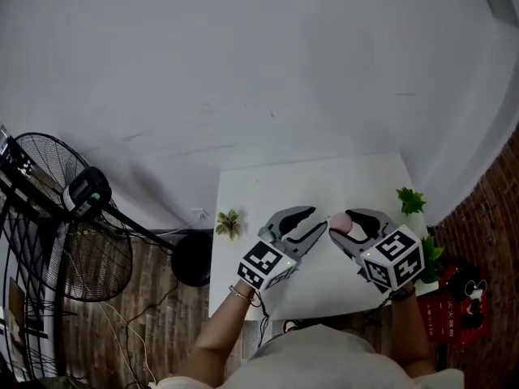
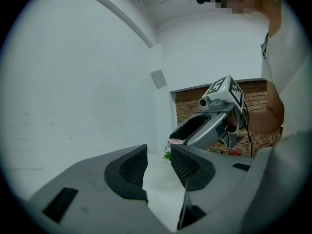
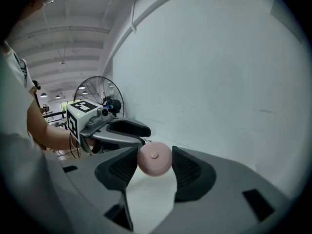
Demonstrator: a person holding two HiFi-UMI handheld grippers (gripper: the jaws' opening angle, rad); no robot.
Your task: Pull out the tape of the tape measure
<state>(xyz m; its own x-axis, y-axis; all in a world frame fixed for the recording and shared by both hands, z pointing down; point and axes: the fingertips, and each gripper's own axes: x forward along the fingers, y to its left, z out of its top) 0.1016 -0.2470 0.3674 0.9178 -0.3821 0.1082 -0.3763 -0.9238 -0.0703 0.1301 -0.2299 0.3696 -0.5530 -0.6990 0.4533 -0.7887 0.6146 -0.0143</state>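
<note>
Pads of the right gripper [image 3: 154, 165] are pinching a small round pink tape measure [image 3: 154, 159], one pad pressing on each side of its rim. The case is a disc with no clear long axis; its flat face, marked by a small dot at the centre, is facing back toward the right gripper's own camera. No tape is showing outside the case.

In the head view the right gripper [image 1: 345, 227] is holding the tape measure [image 1: 340, 220] over the middle of the white tabletop [image 1: 324, 177], somewhat toward its right edge.

The left gripper [image 2: 158, 165] is standing with its jaws spread and nothing between them. It is pointing across at the right gripper [image 2: 195, 130], its tips [image 1: 312, 221] sitting just beside the pink case.

Farther out, a small pale plant [image 1: 229, 223] is sitting at the tabletop's left edge and a green plant [image 1: 410, 201] at its right edge. A black fan [image 1: 65, 217] is standing on the floor, well apart to the left.
</note>
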